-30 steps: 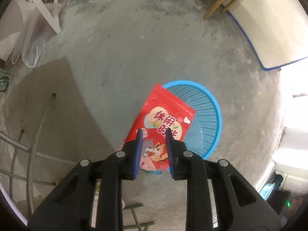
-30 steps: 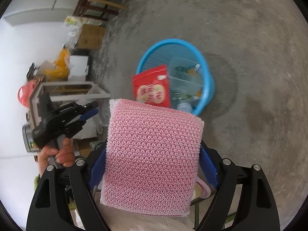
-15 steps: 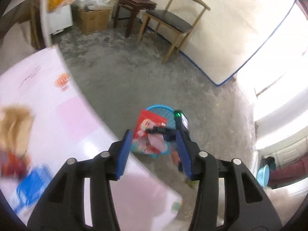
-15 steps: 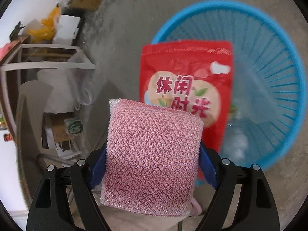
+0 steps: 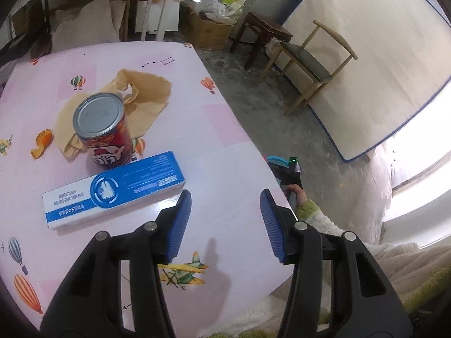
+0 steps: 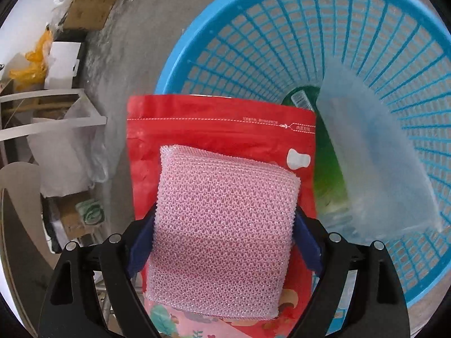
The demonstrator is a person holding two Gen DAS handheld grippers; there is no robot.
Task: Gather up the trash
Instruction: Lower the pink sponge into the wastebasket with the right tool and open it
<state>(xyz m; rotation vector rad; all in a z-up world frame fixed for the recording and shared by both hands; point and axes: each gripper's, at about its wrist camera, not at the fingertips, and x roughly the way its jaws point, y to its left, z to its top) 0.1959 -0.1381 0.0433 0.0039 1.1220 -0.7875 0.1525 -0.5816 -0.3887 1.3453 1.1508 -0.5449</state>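
Pink patterned oilcloth covers the table (image 5: 220,129) that fills the left wrist view, a surface the right wrist view does not show. On it stand a red cylindrical tin with a silver lid (image 5: 103,131), a crumpled brown paper bag (image 5: 146,95) behind the tin, and a blue-and-white toothpaste carton (image 5: 112,193) lying flat just in front of the tin. The left gripper (image 5: 224,224) hangs over the bare cloth beside the carton; its jaws have just been opening and stand apart with nothing between them. Only the right wrist view shows the blue plastic lattice basket (image 6: 282,36) on the concrete floor. The right gripper (image 6: 224,242) has its jaws spread wide and clamped on the two edges of a pink mesh scouring pad (image 6: 222,225), held directly above the basket. Inside the basket, a red foil snack pouch (image 6: 220,124) leans against the near wall, beside a translucent plastic sheet (image 6: 375,169) and a green bottle (image 6: 327,169) partly hidden beneath them.
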